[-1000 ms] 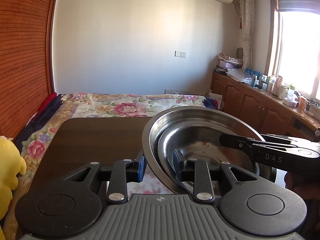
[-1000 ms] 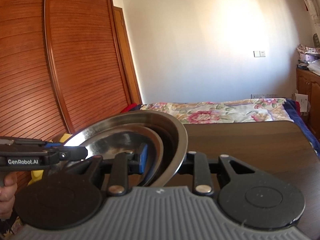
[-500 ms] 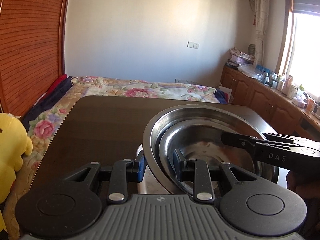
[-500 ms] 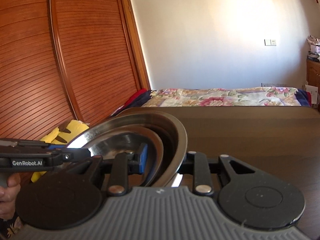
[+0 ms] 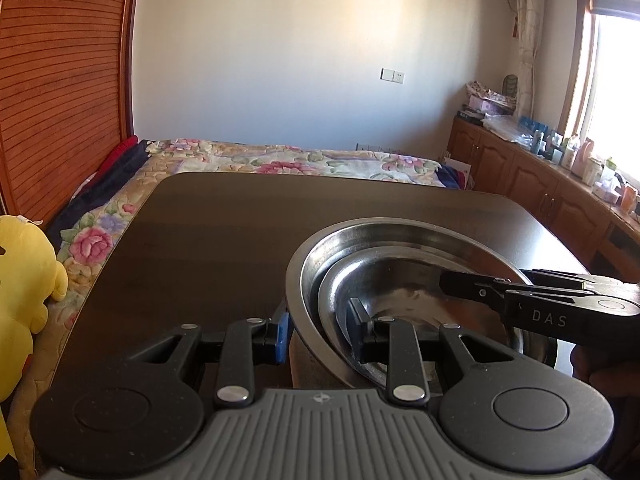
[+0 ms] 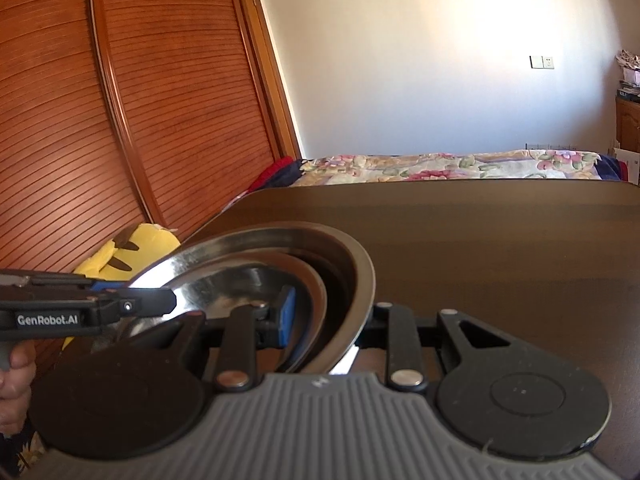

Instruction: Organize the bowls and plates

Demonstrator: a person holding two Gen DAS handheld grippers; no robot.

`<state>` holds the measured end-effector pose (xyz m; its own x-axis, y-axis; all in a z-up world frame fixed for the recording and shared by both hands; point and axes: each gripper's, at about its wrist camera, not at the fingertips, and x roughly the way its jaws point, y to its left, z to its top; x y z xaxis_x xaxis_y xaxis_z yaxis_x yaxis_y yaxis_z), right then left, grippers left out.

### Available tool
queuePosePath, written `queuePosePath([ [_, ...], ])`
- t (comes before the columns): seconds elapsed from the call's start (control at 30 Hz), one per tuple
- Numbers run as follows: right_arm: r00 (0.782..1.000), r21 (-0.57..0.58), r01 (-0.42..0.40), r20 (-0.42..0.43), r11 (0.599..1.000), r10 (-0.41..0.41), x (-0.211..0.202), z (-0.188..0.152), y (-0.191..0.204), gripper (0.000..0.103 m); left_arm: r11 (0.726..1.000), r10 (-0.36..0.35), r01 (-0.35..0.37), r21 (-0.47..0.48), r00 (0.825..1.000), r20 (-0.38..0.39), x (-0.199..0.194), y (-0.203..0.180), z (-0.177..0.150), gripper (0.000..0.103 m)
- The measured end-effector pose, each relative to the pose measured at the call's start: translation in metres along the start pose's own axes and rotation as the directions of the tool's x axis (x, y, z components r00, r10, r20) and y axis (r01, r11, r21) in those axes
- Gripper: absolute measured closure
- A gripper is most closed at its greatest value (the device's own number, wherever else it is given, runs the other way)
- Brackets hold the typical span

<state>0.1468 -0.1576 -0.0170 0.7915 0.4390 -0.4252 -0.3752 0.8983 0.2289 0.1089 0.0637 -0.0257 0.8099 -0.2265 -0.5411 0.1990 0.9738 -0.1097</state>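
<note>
Stacked steel bowls (image 5: 400,256), 1 nested inside another, hang over the dark desk (image 5: 208,240), their rim pinched on opposite sides by the closed left gripper (image 5: 316,334) and right gripper (image 6: 328,316); uneven lowering could tip them loose.

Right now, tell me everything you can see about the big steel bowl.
The large stainless steel bowl is round, shiny, with a flared rim, and holds a smaller steel dish nested inside. The left gripper and right gripper each clamp opposite rims. It sits over the dark wooden table, slightly tilted.
</note>
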Motion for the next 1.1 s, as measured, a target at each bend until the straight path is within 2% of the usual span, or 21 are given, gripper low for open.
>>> queuePosePath([
  [0.43, 1.0, -0.014, -0.005, -0.01, 1.0, 0.005, 0.004, -0.001, 0.001, 0.072, 1.0, 0.022, -0.022, 0.013, 1.0, 0.006, 0.0, -0.003, -0.002, 0.072],
  [0.53, 1.0, -0.028, -0.003, -0.013, 1.0, 0.003, 0.003, -0.001, 0.003, 0.059, 1.0, 0.027, -0.027, 0.015, 1.0, 0.01, -0.002, -0.007, -0.002, 0.072],
  [0.6, 1.0, -0.04, 0.003, -0.005, 0.999, -0.003, 0.001, 0.0, 0.005, 0.038, 0.999, 0.033, -0.033, 0.017, 0.999, 0.013, -0.003, -0.007, -0.001, 0.071],
  [0.63, 1.0, -0.05, 0.007, 0.004, 0.999, -0.007, 0.0, 0.0, 0.006, 0.037, 0.999, 0.033, -0.033, 0.018, 0.999, 0.014, -0.003, -0.008, -0.001, 0.069],
  [0.7, 1.0, -0.058, 0.016, 0.011, 0.998, -0.015, -0.001, 0.001, 0.007, 0.035, 0.999, 0.038, -0.038, 0.022, 0.999, 0.017, -0.004, -0.009, -0.001, 0.065],
  [0.87, 0.999, -0.055, 0.03, 0.03, 0.998, -0.028, -0.007, 0.004, 0.004, 0.032, 0.998, 0.05, -0.051, 0.032, 0.998, 0.034, -0.008, -0.012, 0.001, 0.044],
  [1.1, 0.995, -0.052, 0.061, 0.077, 0.997, -0.057, -0.026, 0.01, -0.001, 0.028, 0.997, 0.052, -0.056, 0.057, 0.996, 0.067, -0.016, -0.019, 0.009, 0.034],
])
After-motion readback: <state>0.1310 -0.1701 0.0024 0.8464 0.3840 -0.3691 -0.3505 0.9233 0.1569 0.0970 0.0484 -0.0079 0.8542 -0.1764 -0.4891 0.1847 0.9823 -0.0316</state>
